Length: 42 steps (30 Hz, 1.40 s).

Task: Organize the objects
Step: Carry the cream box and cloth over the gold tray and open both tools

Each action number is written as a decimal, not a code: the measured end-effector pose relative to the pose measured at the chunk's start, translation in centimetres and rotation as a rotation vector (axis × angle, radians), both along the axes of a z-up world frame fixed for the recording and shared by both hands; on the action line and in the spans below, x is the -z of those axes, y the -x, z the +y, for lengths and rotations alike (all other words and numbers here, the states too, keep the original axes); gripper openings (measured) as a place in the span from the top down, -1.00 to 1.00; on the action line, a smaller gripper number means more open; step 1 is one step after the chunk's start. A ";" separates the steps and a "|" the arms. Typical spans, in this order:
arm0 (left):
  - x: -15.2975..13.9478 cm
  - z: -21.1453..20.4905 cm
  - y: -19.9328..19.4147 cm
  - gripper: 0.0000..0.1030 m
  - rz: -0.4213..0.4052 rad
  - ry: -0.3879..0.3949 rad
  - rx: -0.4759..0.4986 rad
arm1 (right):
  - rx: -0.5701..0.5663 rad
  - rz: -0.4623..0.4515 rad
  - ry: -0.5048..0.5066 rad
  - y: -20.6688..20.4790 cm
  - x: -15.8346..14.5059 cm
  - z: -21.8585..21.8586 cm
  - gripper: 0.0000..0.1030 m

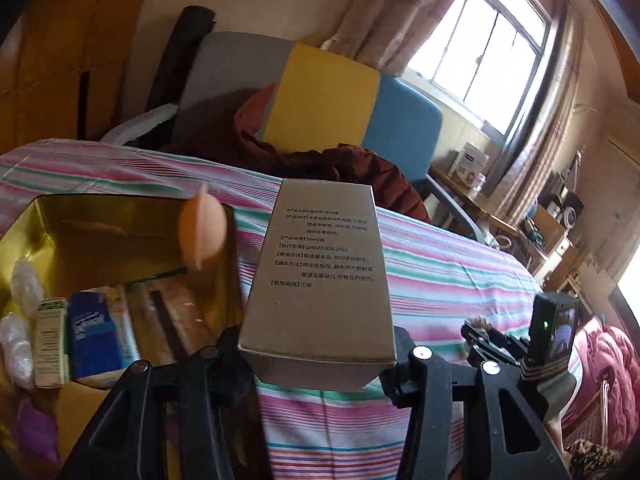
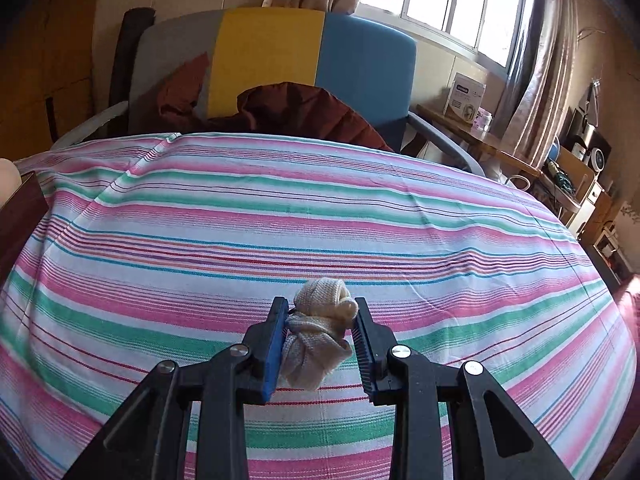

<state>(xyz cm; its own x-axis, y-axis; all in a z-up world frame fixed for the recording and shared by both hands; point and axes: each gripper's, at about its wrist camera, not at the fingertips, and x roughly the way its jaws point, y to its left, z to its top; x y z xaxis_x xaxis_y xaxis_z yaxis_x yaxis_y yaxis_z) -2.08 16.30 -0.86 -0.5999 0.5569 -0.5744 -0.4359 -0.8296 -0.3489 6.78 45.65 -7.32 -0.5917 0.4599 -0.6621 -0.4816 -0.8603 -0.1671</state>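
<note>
My left gripper (image 1: 318, 356) is shut on a tall gold carton (image 1: 320, 268) with black printed text, held above the striped cloth. To its left stands an open gold tin box (image 1: 76, 236) holding a blue packet (image 1: 94, 334), a small green-and-white carton (image 1: 50, 340) and other items; an orange egg-shaped sponge (image 1: 202, 228) hovers blurred at its rim. My right gripper (image 2: 320, 320) is shut on a knotted cream cloth bundle (image 2: 320, 328) resting on the striped cloth (image 2: 320, 220). The right gripper's body shows in the left wrist view (image 1: 520, 344).
A chair with grey, yellow and blue panels (image 2: 272, 52) stands behind the table with a dark red jacket (image 2: 288, 108) on it. A dark box edge (image 2: 18, 216) sits at the left. A wooden side table (image 2: 476, 136) with a white box stands under the window.
</note>
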 end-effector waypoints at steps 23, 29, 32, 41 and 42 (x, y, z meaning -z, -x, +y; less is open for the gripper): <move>4.1 -15.3 13.8 -0.08 -0.301 0.061 -0.536 | -0.014 -0.061 -0.074 0.9 0.6 -1.4 0.37; 4.0 -15.9 12.8 -0.36 -0.319 -0.029 -0.523 | -0.016 -0.065 -0.079 0.9 0.6 -1.5 0.37; 3.3 -15.1 10.6 -0.36 -0.258 -0.039 -0.485 | -0.016 -0.070 -0.078 1.0 0.8 -1.5 0.37; 2.7 -10.5 2.3 -0.36 -0.103 -0.018 -0.200 | -0.022 -0.078 -0.081 1.1 0.7 -1.7 0.37; 2.6 -9.9 1.4 -0.36 -0.087 -0.008 -0.166 | -0.024 -0.086 -0.082 1.2 0.7 -1.8 0.37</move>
